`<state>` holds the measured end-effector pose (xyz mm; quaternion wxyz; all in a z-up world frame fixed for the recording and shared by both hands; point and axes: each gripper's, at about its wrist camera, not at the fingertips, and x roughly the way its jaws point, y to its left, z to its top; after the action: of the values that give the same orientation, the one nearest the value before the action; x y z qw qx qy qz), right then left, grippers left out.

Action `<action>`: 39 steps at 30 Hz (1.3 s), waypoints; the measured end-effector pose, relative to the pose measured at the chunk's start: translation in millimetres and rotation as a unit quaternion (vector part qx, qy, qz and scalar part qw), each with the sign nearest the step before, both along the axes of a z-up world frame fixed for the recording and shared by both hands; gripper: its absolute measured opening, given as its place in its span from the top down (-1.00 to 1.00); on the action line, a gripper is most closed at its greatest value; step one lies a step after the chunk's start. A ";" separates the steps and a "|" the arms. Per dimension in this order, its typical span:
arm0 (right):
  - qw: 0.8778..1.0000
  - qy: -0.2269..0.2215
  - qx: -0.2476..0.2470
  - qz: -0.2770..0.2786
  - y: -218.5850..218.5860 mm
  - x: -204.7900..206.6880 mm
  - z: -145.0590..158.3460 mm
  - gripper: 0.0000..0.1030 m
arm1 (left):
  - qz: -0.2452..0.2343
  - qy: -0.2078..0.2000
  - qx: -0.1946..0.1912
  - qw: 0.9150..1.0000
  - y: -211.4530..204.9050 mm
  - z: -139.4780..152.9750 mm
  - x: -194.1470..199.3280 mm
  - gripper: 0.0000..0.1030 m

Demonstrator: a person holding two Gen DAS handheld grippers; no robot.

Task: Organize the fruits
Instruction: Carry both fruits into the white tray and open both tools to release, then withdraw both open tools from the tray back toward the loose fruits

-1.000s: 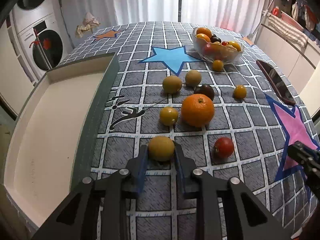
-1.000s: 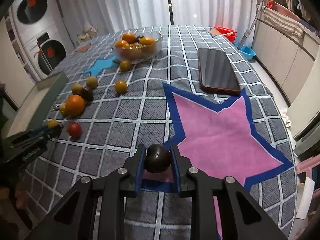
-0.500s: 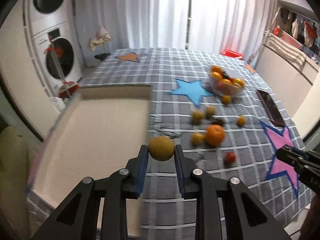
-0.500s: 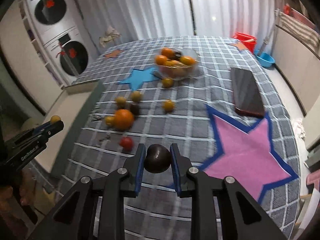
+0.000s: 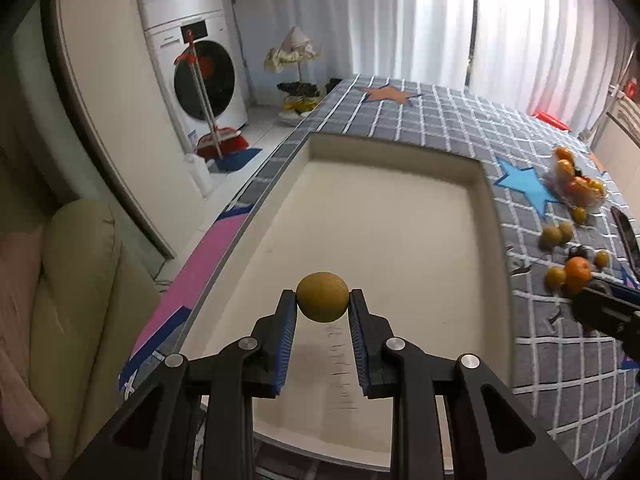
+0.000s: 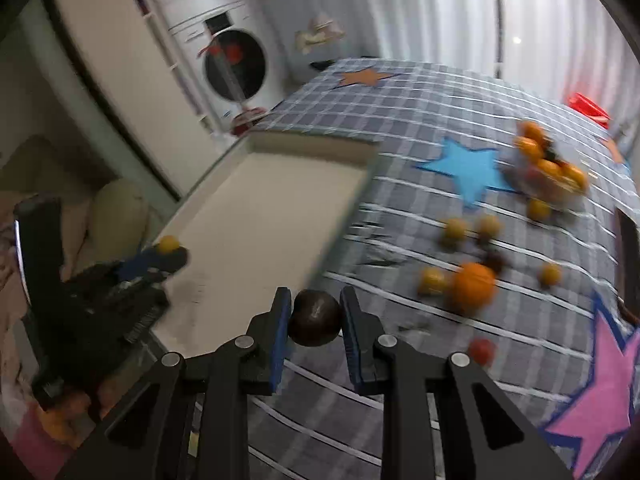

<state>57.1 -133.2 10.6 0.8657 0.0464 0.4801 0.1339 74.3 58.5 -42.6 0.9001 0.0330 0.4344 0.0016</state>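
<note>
My left gripper (image 5: 322,300) is shut on a round yellow-brown fruit (image 5: 322,297) and holds it above the near part of a shallow cream tray (image 5: 384,240). My right gripper (image 6: 315,320) is shut on a dark brown round fruit (image 6: 315,324) and holds it over the grey checked cloth just right of the tray (image 6: 260,200). The left gripper (image 6: 160,258) with its yellow fruit also shows at the left in the right wrist view. A large orange (image 6: 472,286), several small yellow fruits and a red one (image 6: 481,350) lie loose on the cloth.
A glass bowl (image 6: 548,176) of oranges stands at the far right of the table. A dark phone (image 5: 630,236) lies at the right edge. A washer and dryer stack (image 5: 200,60) and a beige sofa (image 5: 72,300) lie left of the table.
Both grippers have swung left with their fruits. The left one has moved from the cloth's edge to over the tray. The right one has come to the tray's right rim.
</note>
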 end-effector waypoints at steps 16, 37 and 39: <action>0.999 0.036 -0.016 0.027 43.5 27.7 -21.6 0.16 | -0.003 0.039 0.001 0.999 7.2 -32.6 7.5 0.45; 0.989 -0.065 -0.132 -0.020 1.2 -14.0 23.7 -1.00 | 0.001 -0.013 0.042 0.999 -20.0 2.1 -15.8 -0.92; 0.988 -0.071 -0.136 -0.027 -5.4 -18.8 28.0 -1.00 | 0.003 -0.016 0.036 0.999 -21.7 7.1 -17.5 -0.92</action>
<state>38.3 -138.6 38.6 0.8991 -0.0682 0.4298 0.0470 56.8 36.8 -35.5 0.9053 0.0636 0.4194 0.0207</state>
